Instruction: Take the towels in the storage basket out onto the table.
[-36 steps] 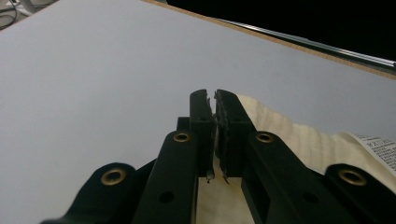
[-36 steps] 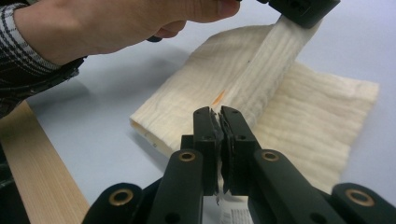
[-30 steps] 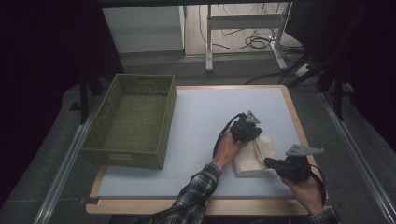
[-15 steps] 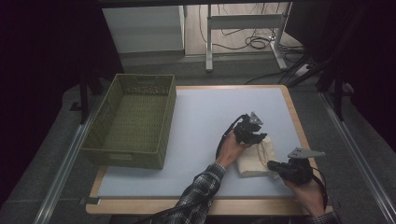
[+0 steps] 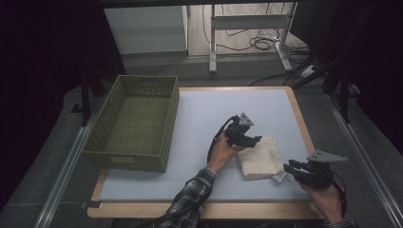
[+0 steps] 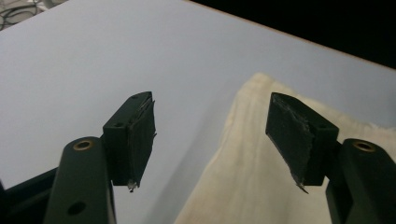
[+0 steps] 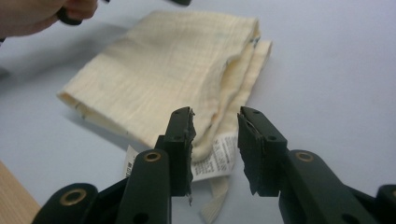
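Both tools, left tool (image 5: 248, 139) and right tool (image 5: 291, 169), have just been opening, jaws apart beside the folded cloth (image 5: 260, 157); its label print is unreadable; the basket (image 5: 135, 158) holds nothing.

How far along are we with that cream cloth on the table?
The cream cloth lies folded into a compact stack on the mat, so the folding looks done. Both the left gripper and right gripper have just been opening, with nothing gripped. The green basket holds no cloth; moving the stack there is possibly what remains.
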